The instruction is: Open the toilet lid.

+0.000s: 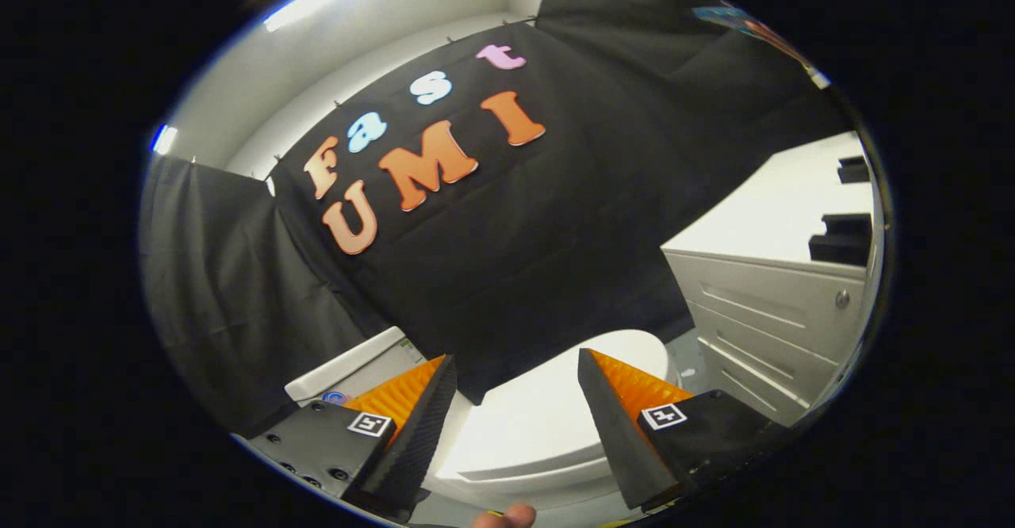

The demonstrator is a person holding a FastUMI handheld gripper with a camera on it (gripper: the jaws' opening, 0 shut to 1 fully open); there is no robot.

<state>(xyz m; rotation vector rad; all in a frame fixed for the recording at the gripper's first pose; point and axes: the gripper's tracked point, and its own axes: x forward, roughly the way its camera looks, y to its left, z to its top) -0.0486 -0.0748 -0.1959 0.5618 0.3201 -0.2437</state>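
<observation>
A white toilet stands low ahead against the black cloth wall. Its lid (pixel 533 425) lies flat and closed, and shows between and beyond my two fingers. The white tank (pixel 349 365) sits behind the left finger. My gripper (pixel 515 361) hovers above the lid, open, with a wide gap and nothing between the fingers. The fingers do not touch the lid. A fingertip of the person's hand (pixel 507 517) peeks in below the toilet's front rim.
A white drawer cabinet (pixel 761 322) stands to the right of the toilet, with dark blocks (pixel 842 239) on its top. Grey floor (pixel 688 357) shows between the toilet and the cabinet. Black cloth covers the wall behind and to the left.
</observation>
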